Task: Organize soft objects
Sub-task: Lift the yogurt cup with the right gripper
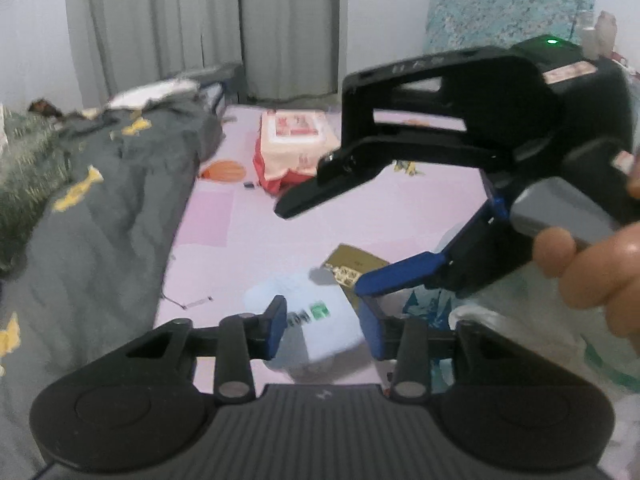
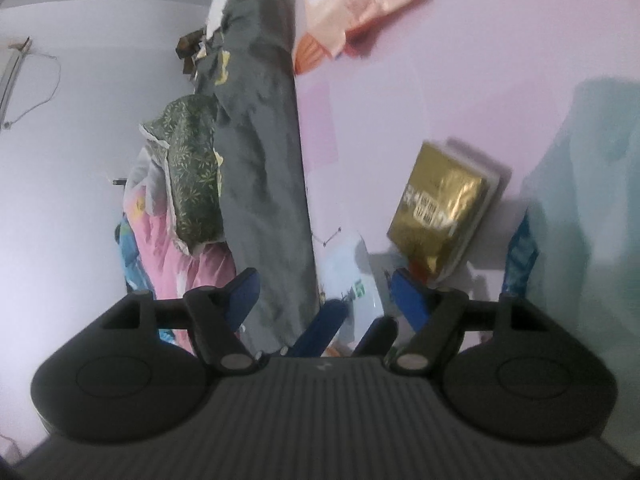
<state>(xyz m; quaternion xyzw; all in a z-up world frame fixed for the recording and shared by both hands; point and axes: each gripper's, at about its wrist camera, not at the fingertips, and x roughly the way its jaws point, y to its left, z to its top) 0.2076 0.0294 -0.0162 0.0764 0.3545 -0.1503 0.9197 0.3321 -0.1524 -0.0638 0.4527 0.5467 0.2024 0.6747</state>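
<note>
A white soft pack with a green mark [image 1: 316, 320] lies on the pink floor mat [image 1: 280, 224]. My left gripper [image 1: 324, 326] is open, its blue pads on either side of the pack. My right gripper [image 1: 320, 236] crosses the left wrist view from the right, open, tilted down above the pack. In the right wrist view my right gripper [image 2: 326, 300] is open with the white pack [image 2: 352, 276] ahead between the fingers, and the left gripper's blue fingertips [image 2: 326, 330] show below. A gold pack [image 2: 440, 208] lies beside it, also in the left wrist view [image 1: 352, 264].
A grey quilt with yellow fish [image 1: 100, 208] covers the bed at left. A red and white wipes pack [image 1: 294, 140] and an orange object [image 1: 224, 171] lie farther back. A teal bag [image 2: 592, 200] is at right. Curtains [image 1: 200, 24] hang behind.
</note>
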